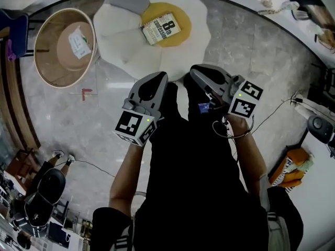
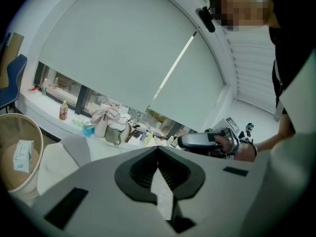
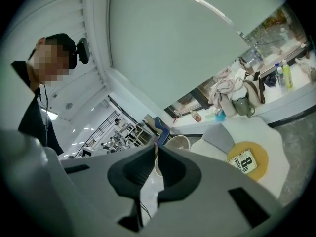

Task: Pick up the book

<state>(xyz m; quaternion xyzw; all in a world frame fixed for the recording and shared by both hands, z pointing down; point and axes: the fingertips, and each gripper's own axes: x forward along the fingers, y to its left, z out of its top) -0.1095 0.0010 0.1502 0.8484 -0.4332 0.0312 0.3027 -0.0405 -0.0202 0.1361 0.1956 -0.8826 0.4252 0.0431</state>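
1. Book (image 1: 161,29) lies flat, cover up, on a yellow pad (image 1: 157,9) in the middle of a white cushion (image 1: 121,41) on the floor. Judged: raised and with free edges, so it should be easy to pinch.
2. Left gripper (image 1: 159,78) and right gripper (image 1: 194,71) are side by side in front of the body, both closed on nothing. Judged: jaws must part before any grasp.
3. Head view: book at 12 o'clock of the pair, well apart. Right gripper view: book at 3 o'clock of the jaws. Left gripper view: no book.
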